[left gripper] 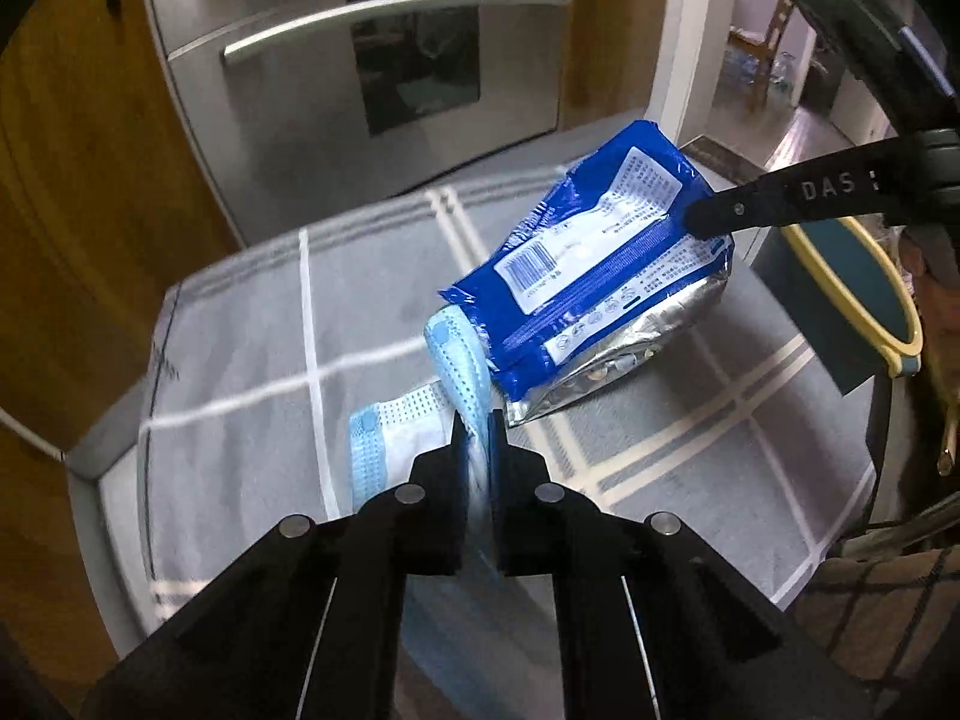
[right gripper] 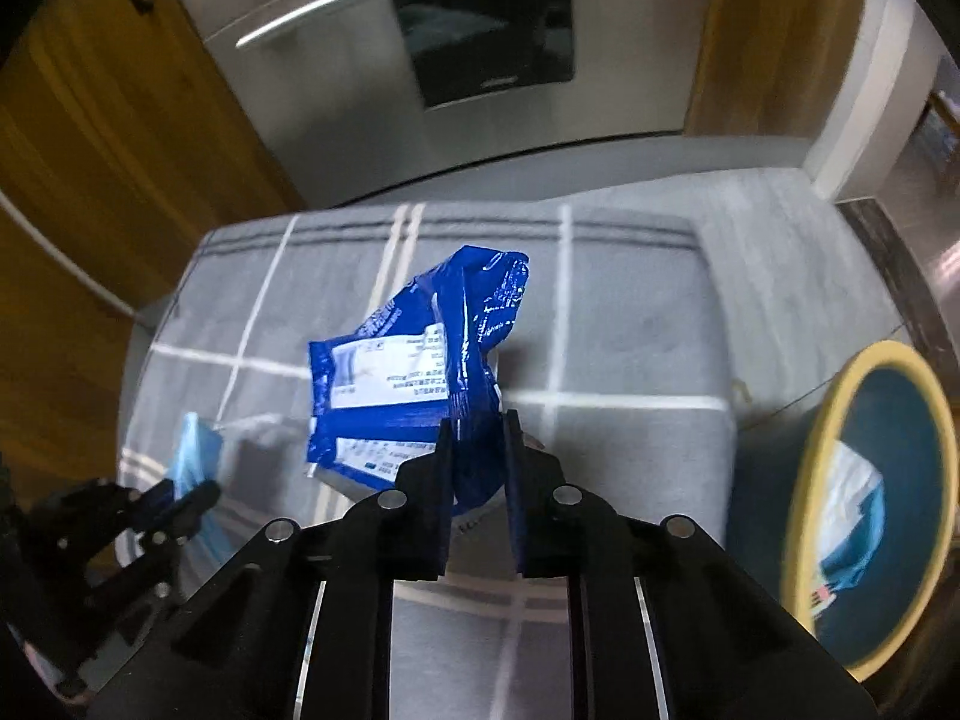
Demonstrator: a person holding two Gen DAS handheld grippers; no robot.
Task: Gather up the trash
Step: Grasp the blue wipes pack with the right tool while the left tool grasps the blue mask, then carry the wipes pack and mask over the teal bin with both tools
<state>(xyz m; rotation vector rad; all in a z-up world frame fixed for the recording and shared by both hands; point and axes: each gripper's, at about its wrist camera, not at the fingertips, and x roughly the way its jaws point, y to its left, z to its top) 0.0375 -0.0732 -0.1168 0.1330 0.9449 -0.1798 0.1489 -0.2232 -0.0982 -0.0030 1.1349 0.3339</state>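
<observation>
Blue wrapper (right gripper: 414, 372) clamped in right gripper (right gripper: 478, 420) jaws, left gripper (left gripper: 474, 426) angled down, jaws pinching face mask (left gripper: 462, 360)

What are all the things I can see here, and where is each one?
wrapper: one, blue with silver inside, lifted above the table, pinched at one end
face mask: one, light blue, clamped at its edge over the cloth
tablecloth: one, grey with white lines, covering the table
bin: one, teal with yellow rim, right of the table, some trash inside
oven: one, steel, behind
left gripper: black, shut on face mask
right gripper: black, shut on wrapper
</observation>
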